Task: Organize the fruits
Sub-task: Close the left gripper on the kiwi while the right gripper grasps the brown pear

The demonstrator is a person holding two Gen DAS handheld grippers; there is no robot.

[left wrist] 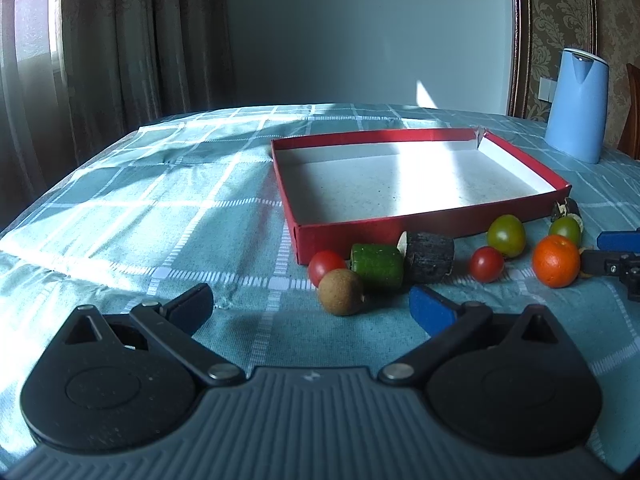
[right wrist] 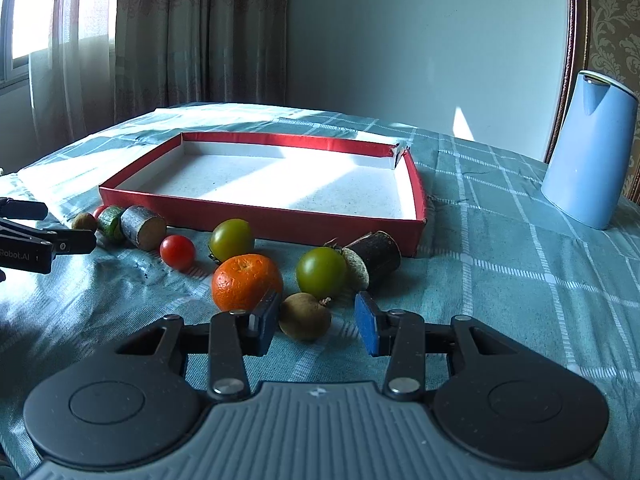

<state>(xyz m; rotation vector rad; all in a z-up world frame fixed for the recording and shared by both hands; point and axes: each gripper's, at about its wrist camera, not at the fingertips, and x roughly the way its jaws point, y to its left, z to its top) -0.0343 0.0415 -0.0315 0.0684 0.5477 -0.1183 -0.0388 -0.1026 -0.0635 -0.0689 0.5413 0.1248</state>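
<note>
Fruits loose on checked cloth point(right wrist: 500, 240) before red cardboard tray point(right wrist: 256, 222).
Right gripper point(right wrist: 316, 322) spread around small brown fruit point(right wrist: 305, 316), pads apart, round orange point(right wrist: 247, 282) crowding left pad; left gripper point(left wrist: 312, 306) spread wide, nothing pinched.

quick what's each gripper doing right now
left gripper: open wide, holding nothing.
right gripper: partly open around the small brown fruit; left pad near or touching it, right pad clear, so not gripped yet.
</note>
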